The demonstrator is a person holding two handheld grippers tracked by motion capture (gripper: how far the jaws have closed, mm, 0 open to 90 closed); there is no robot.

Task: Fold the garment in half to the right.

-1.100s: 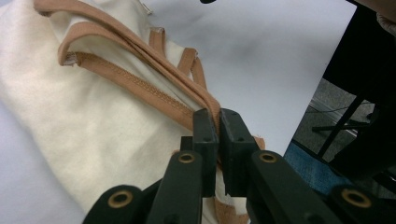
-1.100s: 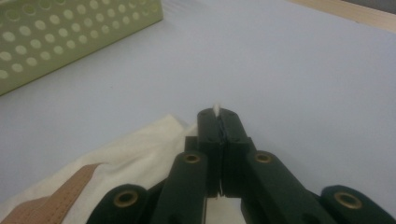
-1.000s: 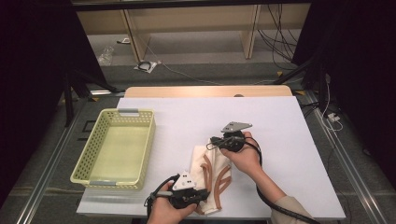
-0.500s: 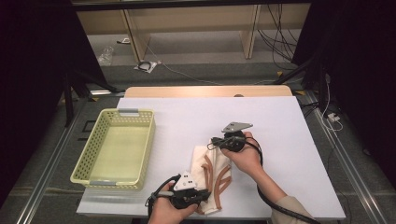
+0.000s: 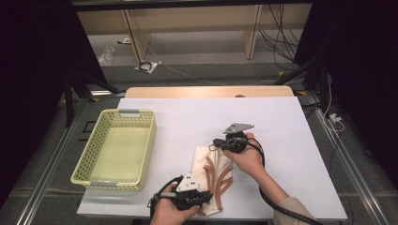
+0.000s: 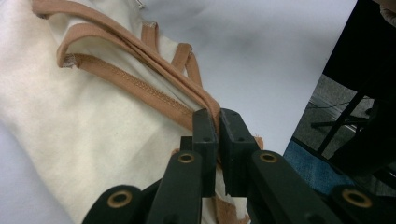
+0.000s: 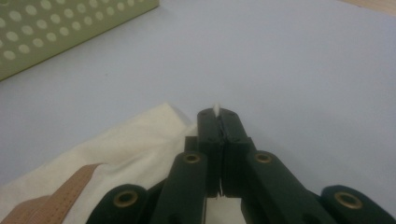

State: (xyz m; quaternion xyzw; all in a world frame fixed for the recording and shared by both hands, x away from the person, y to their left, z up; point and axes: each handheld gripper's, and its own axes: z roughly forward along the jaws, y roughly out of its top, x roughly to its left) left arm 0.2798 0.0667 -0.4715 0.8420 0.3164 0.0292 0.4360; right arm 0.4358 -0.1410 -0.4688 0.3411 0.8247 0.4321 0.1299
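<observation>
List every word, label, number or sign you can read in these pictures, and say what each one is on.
There are none to read. The cream cloth bag with brown straps is plain in the high view and in both gripper views. The yellow-green basket bears only its holes. The white table, the left gripper and the right gripper carry no lettering that I can see.

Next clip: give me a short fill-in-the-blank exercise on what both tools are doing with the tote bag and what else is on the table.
1. Both tools are shut on the cream ____ with brown straps.
2. The left tool pinches a brown ____ of the tote bag.
3. The right tool grips the bag's cream ____, with a sliver showing between its tips.
4. The yellow basket left of the bag is ____.

Missing words: tote bag; strap; fabric; empty
</observation>
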